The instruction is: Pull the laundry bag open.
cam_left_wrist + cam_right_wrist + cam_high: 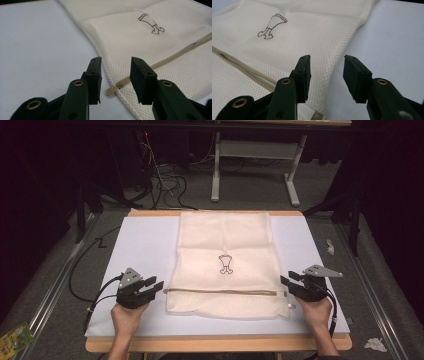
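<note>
- A cream mesh bag (226,262) lies flat on the white counter (140,245), reaching from the far edge to near the person's side, roughly at the middle.
- A small dark outline print (225,264) sits near the centre of the bag; it also shows in the left gripper view (151,23) and the right gripper view (271,26).
- A beige zipper (225,292) runs straight across the bag close to its near end, from the left edge to the right edge.
- The left tool (156,285) is held in the person's left hand (127,315) just beside the bag's left edge, level with the zipper; its jaws stand apart and hold nothing.
- In the left gripper view, the zipper's end (112,90) pokes out past the mesh edge, low between the two spread jaws.
- The right tool (289,279) is held in the right hand (315,312) just beside the bag's right edge, near the zipper's other end; its jaws are also apart and empty.
- In the right gripper view, the bag's edge (342,57) passes between the jaws, mesh behind the left jaw and bare counter (392,37) behind the right one.
- A grey three-cornered plate (322,270) tops the right tool, and a cable (97,297) trails from the left tool off the counter's near left side.
</note>
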A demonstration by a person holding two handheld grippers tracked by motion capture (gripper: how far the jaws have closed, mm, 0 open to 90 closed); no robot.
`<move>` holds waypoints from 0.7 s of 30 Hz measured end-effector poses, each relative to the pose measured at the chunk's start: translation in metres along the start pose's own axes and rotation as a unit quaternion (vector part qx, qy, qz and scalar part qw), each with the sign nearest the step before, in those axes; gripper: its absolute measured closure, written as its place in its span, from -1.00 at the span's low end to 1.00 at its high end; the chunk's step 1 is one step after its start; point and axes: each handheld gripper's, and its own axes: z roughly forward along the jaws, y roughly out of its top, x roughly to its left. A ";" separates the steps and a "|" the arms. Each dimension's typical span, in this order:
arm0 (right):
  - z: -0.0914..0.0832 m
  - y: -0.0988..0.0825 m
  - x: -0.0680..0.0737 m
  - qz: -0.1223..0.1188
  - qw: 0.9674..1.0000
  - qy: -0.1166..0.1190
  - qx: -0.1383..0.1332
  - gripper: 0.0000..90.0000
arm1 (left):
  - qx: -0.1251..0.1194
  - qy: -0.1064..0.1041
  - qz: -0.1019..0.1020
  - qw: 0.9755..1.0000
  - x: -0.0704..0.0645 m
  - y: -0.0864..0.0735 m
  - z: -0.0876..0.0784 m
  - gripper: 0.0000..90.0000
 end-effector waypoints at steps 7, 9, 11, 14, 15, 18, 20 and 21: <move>-0.014 -0.002 -0.012 0.013 1.000 -0.011 -0.022 0.30 | -0.023 0.024 -0.004 0.999 0.006 0.002 -0.009 0.27; -0.019 -0.001 -0.016 0.012 0.999 -0.014 -0.028 0.31 | -0.031 0.030 -0.008 0.999 0.008 0.002 -0.013 0.27; -0.023 -0.001 -0.019 0.014 0.999 -0.017 -0.032 0.31 | -0.035 0.035 -0.011 0.999 0.010 0.002 -0.015 0.26; -0.029 -0.001 -0.023 0.016 0.999 -0.026 -0.033 0.32 | -0.039 0.043 -0.012 0.998 0.012 0.003 -0.019 0.25; -0.032 -0.001 -0.025 0.019 0.999 -0.029 -0.034 0.32 | -0.040 0.046 -0.013 0.998 0.014 0.003 -0.021 0.25; -0.037 -0.002 -0.031 0.025 0.998 -0.032 -0.041 0.32 | -0.044 0.054 -0.019 0.997 0.017 0.002 -0.024 0.25; -0.040 -0.003 -0.034 0.030 0.998 -0.036 -0.043 0.32 | -0.046 0.057 -0.022 0.997 0.020 0.001 -0.026 0.24; -0.041 -0.003 -0.036 0.031 0.998 -0.037 -0.043 0.32 | -0.047 0.057 -0.023 0.997 0.020 0.000 -0.026 0.23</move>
